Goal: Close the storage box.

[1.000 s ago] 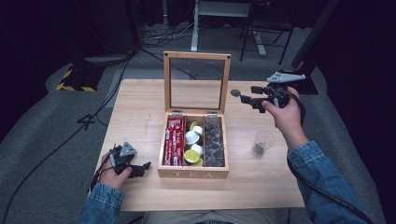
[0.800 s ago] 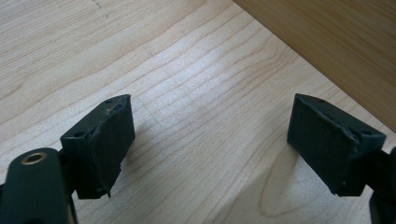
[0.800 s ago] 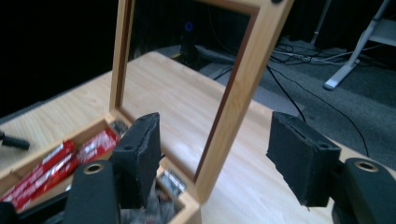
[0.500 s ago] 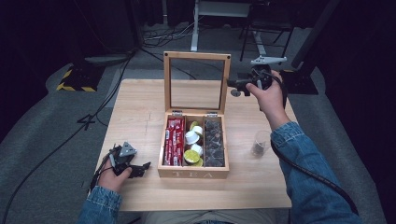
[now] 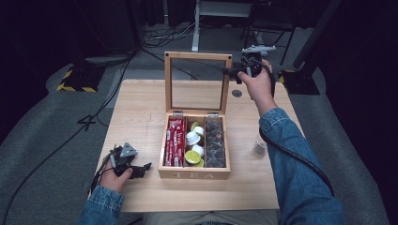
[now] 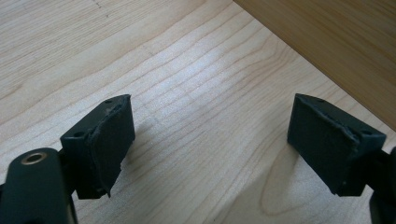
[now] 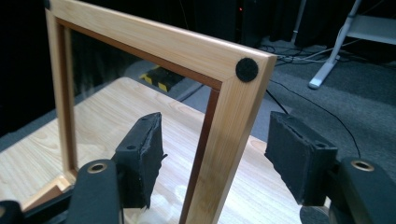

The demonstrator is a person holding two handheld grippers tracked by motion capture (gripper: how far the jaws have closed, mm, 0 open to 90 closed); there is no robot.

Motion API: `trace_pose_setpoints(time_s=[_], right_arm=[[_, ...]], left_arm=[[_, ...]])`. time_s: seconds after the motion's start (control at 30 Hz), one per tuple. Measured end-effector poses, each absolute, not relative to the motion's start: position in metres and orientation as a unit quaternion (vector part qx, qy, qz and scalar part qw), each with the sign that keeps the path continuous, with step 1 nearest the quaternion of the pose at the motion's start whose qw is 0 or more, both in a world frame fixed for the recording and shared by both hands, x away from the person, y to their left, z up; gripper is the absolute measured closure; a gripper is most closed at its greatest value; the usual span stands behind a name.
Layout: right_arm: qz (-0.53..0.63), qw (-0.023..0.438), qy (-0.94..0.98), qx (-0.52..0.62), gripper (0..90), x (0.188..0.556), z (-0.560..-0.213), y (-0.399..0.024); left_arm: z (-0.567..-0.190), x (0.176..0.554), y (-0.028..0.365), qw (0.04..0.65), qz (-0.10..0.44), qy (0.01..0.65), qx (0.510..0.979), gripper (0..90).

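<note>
My right gripper [image 7: 212,161] is up at the lid [image 7: 154,46] of the tea box [image 5: 195,174]. The lid stands upright and open; its right-hand frame post runs straight up between my jaws. Jaws have just been closing, but in the right gripper view there is a gap on both sides of the post: the left pad sits close to it, the right pad further off. So the post is between the jaws, no clamp yet, nothing held. A black felt dot [image 7: 246,69] sits on the lid corner just above my jaws. In the high view the right gripper [image 5: 233,72] is at the lid's top right corner, pointing left into it, with my right hand [image 5: 257,83] behind it.

My left gripper [image 6: 210,140] is parked low over the table [image 6: 187,70], jaws wide apart, bare wood between the pads, nothing gripped. The box side wall is just ahead and to the right of the jaws in the left gripper view. In the high view the left gripper [image 5: 141,168] sits just left of the box's front corner, my left hand [image 5: 114,177] on the table behind it.

Box body is below and nearer to me than the right gripper. Three compartments: red packets [image 5: 174,143] left, round pods [image 5: 194,145] middle, dark packets [image 5: 215,145] right. A small glass [image 5: 258,148] stands on the table right of the box, well below my right gripper.
</note>
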State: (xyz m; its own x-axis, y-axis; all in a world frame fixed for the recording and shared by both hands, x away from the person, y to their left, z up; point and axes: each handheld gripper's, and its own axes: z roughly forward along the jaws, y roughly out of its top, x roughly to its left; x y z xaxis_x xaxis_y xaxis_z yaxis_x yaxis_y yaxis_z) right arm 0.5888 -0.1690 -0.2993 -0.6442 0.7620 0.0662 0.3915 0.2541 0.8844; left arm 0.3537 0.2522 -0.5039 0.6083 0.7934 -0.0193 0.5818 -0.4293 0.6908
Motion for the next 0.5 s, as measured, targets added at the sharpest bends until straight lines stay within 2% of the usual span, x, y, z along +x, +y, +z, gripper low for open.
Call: trace_pose_setpoints(time_s=[0.3, 0.47, 0.5], right_arm=[[0.476, 0.19, 0.769, 0.382, 37.8, 0.599, -0.306, -0.155], [0.497, 0.172, 0.757, 0.388, 40.3, 0.6, -0.309, -0.155], [0.501, 0.169, 0.754, 0.389, 44.6, 0.599, -0.308, -0.158]], left_arm=[[-0.504, 0.354, 0.252, 0.337, 0.157, 0.412, 0.832, 15.2], [-0.504, 0.354, 0.252, 0.337, 0.157, 0.412, 0.832, 15.2], [-0.504, 0.354, 0.252, 0.337, 0.157, 0.412, 0.832, 15.2]])
